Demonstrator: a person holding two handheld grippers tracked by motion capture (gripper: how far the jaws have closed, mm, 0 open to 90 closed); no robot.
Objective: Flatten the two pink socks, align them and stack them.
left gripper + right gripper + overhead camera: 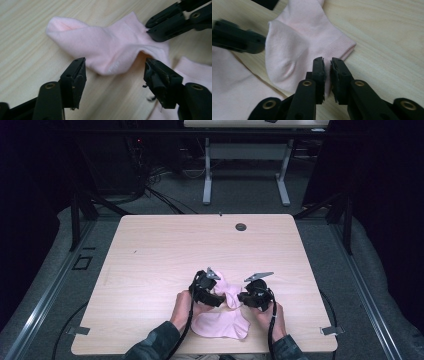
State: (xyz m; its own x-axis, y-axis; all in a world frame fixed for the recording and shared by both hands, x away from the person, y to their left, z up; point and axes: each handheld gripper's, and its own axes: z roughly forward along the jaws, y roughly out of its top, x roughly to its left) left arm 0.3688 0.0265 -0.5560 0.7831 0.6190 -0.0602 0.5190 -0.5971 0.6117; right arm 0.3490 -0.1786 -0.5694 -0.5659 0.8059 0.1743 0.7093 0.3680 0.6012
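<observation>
A pale wooden table [150, 250] stands in a dim room, and two pink socks lie at its near edge between the person's hands. The right gripper [327, 65] pinches the cuff of the upper sock [299, 37] with its jaws nearly together, while the left gripper [115, 72] hangs with jaws wide apart over that sock's heel, gripping nothing. The second sock [222, 324] lies flat nearer the person, so the pairing or folding looks barely begun.

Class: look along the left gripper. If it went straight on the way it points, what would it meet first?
Probably the pink sock, lying just ahead between the open left gripper fingers; depth is unclear.

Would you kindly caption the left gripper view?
Open left gripper straddles a pink sock; right gripper pinches its cuff.
</observation>
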